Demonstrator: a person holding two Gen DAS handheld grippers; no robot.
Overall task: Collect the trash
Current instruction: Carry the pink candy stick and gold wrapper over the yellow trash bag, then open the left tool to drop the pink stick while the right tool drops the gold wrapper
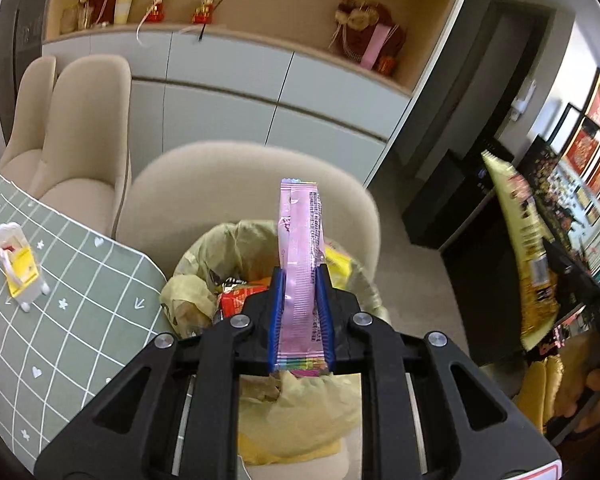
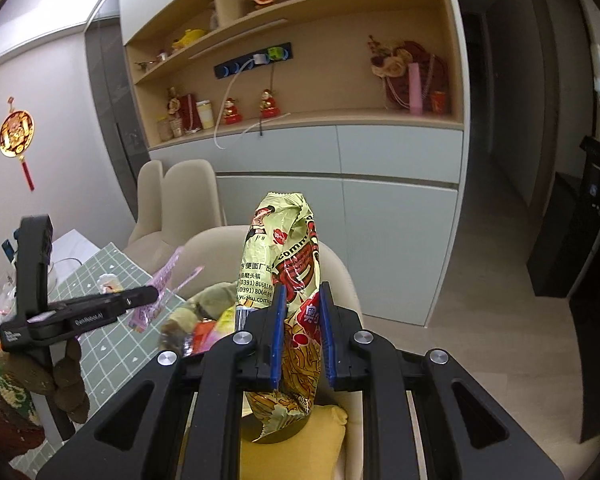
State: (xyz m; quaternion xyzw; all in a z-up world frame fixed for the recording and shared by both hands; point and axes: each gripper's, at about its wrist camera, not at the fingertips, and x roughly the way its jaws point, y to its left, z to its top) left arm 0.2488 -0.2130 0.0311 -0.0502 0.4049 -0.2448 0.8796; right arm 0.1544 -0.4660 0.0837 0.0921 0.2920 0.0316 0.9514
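Trash fills much of the bin (image 1: 204, 264), which sits on a chair (image 1: 220, 184) beside the tabletop (image 1: 80, 280). My left claw (image 1: 300, 312) squeezes a pink wrapper (image 1: 300, 248) right above the bin. My right claw (image 2: 302, 332) squeezes a noodle packet (image 2: 288, 256) near the bin. Neither is dropped in yet.
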